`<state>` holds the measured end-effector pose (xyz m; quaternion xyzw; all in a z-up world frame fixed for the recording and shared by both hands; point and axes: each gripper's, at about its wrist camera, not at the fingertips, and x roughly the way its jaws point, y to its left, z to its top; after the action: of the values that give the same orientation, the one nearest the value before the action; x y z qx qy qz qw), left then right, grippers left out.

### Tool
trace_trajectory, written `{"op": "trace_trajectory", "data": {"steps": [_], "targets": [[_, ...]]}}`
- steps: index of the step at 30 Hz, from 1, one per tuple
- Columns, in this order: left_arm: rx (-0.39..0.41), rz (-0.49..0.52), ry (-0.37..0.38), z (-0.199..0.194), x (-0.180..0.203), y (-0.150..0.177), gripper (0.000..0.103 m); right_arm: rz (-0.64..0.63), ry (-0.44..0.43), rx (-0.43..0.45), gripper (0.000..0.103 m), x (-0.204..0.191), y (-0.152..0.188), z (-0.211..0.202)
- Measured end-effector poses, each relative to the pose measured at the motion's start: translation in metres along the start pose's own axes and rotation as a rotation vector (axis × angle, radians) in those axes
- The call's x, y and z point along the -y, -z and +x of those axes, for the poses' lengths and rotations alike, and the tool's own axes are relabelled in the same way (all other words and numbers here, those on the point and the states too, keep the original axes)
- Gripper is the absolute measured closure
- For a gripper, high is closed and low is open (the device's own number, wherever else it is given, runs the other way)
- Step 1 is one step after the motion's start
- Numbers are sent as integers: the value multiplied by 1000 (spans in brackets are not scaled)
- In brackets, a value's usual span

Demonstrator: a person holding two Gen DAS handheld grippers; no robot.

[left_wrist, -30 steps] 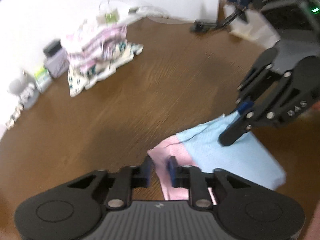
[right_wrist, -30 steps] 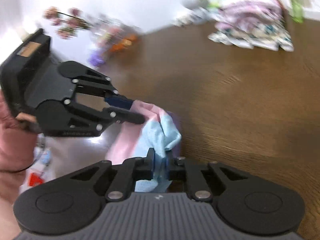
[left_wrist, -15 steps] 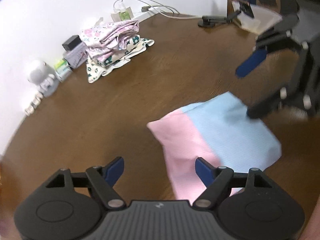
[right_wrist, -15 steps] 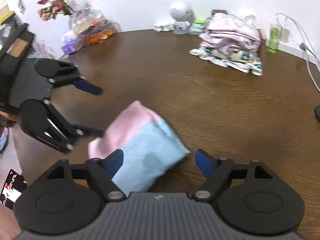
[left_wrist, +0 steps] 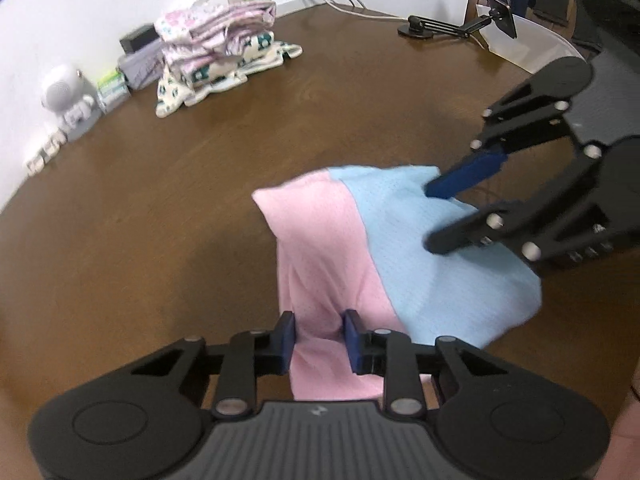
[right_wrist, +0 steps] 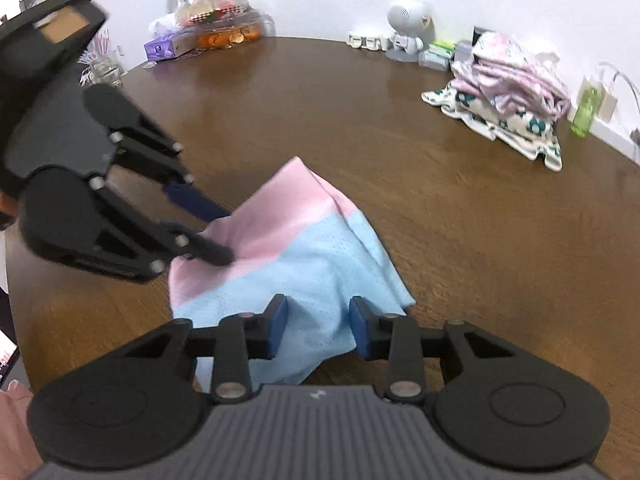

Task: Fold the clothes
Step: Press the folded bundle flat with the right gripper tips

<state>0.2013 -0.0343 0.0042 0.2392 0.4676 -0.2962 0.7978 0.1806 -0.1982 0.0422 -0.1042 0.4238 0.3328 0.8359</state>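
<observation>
A folded pink and light-blue garment lies on the brown table; it also shows in the right wrist view. My left gripper is partly open with the pink end of the garment between its fingers. My right gripper is partly open around the blue end. Each gripper shows in the other's view, the right one on the blue part, the left one at the pink edge.
A pile of folded patterned clothes sits at the table's far side, also in the right wrist view. A small white robot figure, boxes, a green bottle, cables and a phone stand line the edges.
Both grippers opened wide and let the garment drop flat on the table. They have since narrowed and moved back in around its pink and blue ends.
</observation>
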Motion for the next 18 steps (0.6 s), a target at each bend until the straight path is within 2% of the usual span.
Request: {"op": "trace_trajectory", "data": {"steps": [5,7,10,13,16,18], "targets": [[-24,-48,82,-10,9,14,80,4,-30,-1,68,3,5,0],[-33,-47,114,-16,13,19,76,10,-41,8,68,2,7,-8],[12,-64,86,-31,8,20,69,16,-56,49,66,-2,11,-30],[73,-109,50,-41,-6,15,68,-32,-50,46,66,-18,17,-33],[88,-171,87,-31,-22,4,69,-81,-43,43,66,-34,23,-35],[97,-213,112,-25,-33,-3,73,-113,-39,41,66,-45,28,-37]]}}
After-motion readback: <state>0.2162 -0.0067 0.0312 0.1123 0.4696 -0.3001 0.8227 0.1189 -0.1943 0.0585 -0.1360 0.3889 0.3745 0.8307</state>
